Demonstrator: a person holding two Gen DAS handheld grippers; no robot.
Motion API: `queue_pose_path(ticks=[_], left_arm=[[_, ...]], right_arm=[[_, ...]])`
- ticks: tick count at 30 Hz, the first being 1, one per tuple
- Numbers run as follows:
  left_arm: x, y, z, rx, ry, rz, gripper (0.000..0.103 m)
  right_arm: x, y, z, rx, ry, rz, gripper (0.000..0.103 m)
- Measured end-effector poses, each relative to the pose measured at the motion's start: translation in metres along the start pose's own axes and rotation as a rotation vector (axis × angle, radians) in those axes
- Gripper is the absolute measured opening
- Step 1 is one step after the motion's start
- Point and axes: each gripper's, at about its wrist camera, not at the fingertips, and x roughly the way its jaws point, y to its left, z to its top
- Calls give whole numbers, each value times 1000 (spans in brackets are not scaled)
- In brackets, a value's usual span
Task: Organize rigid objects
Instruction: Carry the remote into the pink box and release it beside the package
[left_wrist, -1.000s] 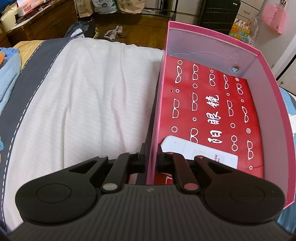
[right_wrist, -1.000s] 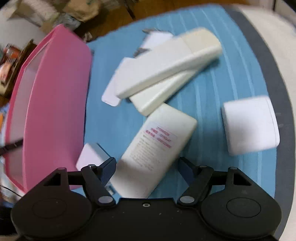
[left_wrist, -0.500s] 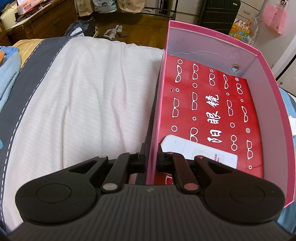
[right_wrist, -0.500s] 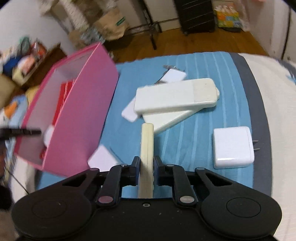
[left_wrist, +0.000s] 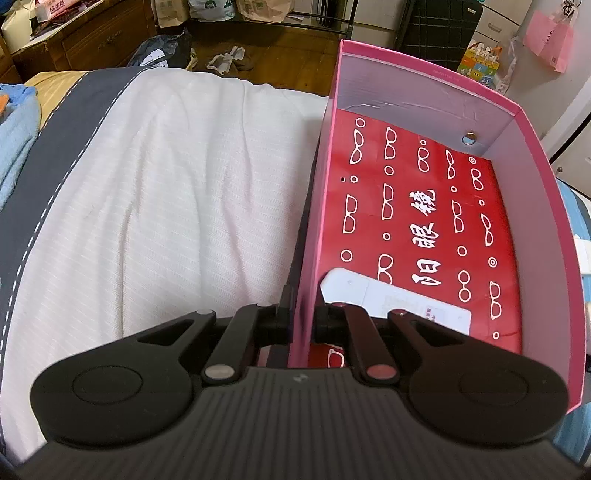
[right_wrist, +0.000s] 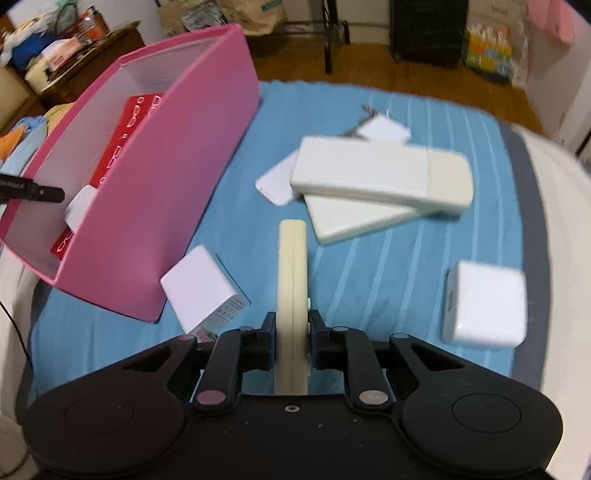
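Right gripper (right_wrist: 291, 341), jaws just closed, clamps a cream slab-shaped device (right_wrist: 291, 280) by its two broad faces. The device stands on edge, raised off the blue striped cloth (right_wrist: 369, 280), its long axis running away from the camera along the fingers; only its narrow seamed edge faces the lens. Just left of it lies a small white block (right_wrist: 201, 288), which rests against the outer wall of the pink box (right_wrist: 166, 192). Beyond the device lie two crossed cream slabs (right_wrist: 380, 181) over a white card (right_wrist: 275, 184), and a white adapter (right_wrist: 484, 310) sits well to the right. Nothing stands between the held device and the box apart from the small block.

Left gripper (left_wrist: 301, 319), jaws together, pinches the near left wall of the pink box (left_wrist: 317, 206), one finger outside, one inside. Inside, a red case printed with white spectacles (left_wrist: 424, 206) covers the floor, a white flat device (left_wrist: 391, 301) lying on its near end. White bedding (left_wrist: 166, 192) lies left of the box.
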Motion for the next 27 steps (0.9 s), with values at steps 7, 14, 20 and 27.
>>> queue_pose_path(ticks=[7, 14, 20, 27], left_arm=[[0, 1, 0, -9, 3, -13, 7], [-2, 2, -1, -6, 0, -18, 6], [-1, 5, -1, -27, -1, -34, 6], [-1, 8, -2, -37, -7, -48, 7]], right_arm=[[-59, 22, 29, -114, -152, 32, 20], [-91, 81, 82, -358, -260, 176, 20], [-33, 124, 122, -446, -126, 262, 20], [25, 174, 128, -744, -50, 224, 20]])
